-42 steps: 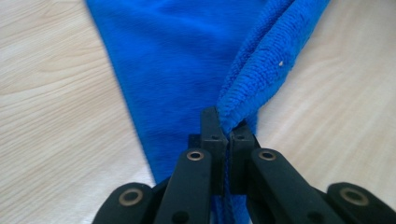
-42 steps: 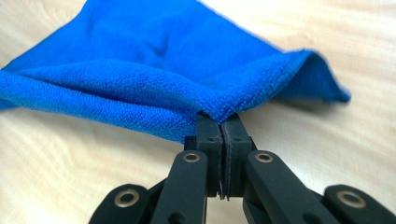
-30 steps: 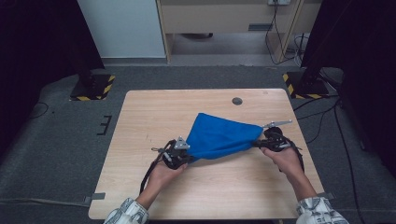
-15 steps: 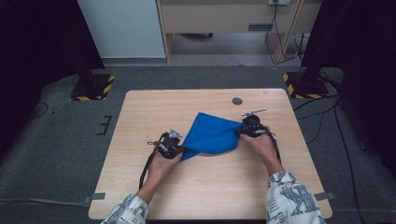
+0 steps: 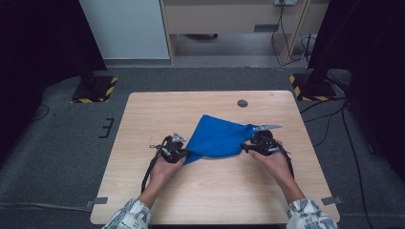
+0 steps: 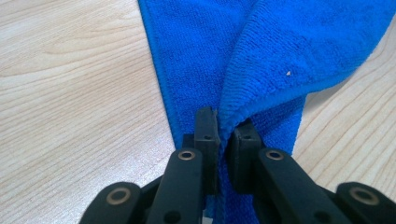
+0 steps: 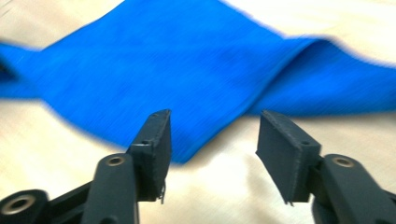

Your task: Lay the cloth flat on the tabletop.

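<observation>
1. Pale wood table [image 5: 219,191] stands on grey carpet, and on it lies my blue cloth [image 5: 217,138], a little right of the middle and nearer to me than to the far edge.

2. I see the cloth doubled over into a rough triangle, one point toward the far side, its long side running between my two hands. One fold looks done to me.

3. My left tongs [image 5: 184,153] are clenched on the near-left corner of the cloth. In the left gripper view the two layers meet at a hemmed edge that runs straight into the closed jaws, and the upper layer [image 6: 317,51] lifts off the table just beyond them.

4. My right tongs [image 5: 244,149] are released. In the right gripper view the jaws stand wide apart with bare table between them, and the cloth [image 7: 187,70] lies just ahead, not touching either jaw. That picture is blurred, so I judge this hand is moving.

5. Left to do, as I judge it: take a fresh hold with the right tongs, flatten the raised layer and fold again or square the edges.

6. Farther out, a small dark round disc [image 5: 242,103] sits in the table near the far edge, well apart from the cloth.
</observation>
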`<state>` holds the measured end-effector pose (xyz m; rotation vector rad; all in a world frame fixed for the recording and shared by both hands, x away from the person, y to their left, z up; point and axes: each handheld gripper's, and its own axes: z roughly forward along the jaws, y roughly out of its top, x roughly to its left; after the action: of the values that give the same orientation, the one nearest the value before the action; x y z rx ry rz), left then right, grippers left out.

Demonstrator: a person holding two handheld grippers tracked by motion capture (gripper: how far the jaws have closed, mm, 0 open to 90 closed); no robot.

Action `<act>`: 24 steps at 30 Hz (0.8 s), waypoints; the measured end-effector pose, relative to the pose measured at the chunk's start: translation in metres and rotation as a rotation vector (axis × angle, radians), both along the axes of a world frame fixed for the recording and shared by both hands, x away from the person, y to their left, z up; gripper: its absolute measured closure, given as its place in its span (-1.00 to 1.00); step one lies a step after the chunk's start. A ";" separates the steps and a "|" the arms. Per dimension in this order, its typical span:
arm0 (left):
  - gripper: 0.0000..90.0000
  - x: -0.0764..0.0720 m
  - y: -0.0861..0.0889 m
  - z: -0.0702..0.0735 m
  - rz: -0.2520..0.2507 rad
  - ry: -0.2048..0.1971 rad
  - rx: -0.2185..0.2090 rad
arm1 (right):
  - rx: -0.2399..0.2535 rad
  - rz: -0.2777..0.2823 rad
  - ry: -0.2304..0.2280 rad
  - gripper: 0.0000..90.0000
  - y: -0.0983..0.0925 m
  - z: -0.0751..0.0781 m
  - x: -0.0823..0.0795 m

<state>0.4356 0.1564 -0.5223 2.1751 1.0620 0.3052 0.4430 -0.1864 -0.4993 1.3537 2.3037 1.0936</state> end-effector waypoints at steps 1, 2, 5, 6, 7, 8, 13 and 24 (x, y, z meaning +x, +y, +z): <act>0.91 0.000 0.000 0.000 -0.002 0.000 0.001 | 0.001 0.013 -0.002 0.09 0.003 -0.003 -0.005; 0.93 0.000 -0.001 0.000 -0.003 0.001 0.002 | 0.009 0.026 -0.003 0.15 0.006 -0.006 -0.010; 0.96 0.001 -0.001 0.000 -0.004 0.004 0.003 | 0.008 0.061 -0.029 0.30 0.015 -0.012 -0.020; 0.96 0.001 -0.001 0.000 -0.004 0.006 0.001 | 0.004 0.069 -0.035 0.29 0.018 -0.013 -0.022; 0.96 0.001 -0.001 0.000 -0.003 0.007 -0.001 | -0.006 0.075 -0.041 0.26 0.022 -0.014 -0.023; 0.96 0.001 0.000 0.000 -0.003 0.009 -0.004 | -0.005 0.085 -0.048 0.20 0.026 -0.016 -0.023; 0.96 0.002 0.001 0.000 -0.005 0.014 -0.011 | -0.029 0.132 -0.063 -0.01 0.045 -0.021 -0.021; 0.95 0.001 -0.001 0.000 -0.010 0.012 -0.010 | -0.105 0.127 -0.059 0.78 0.055 -0.028 -0.006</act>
<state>0.4367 0.1557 -0.5220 2.1752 1.0563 0.2817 0.4375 -0.1313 -0.5277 1.1361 2.3947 1.0187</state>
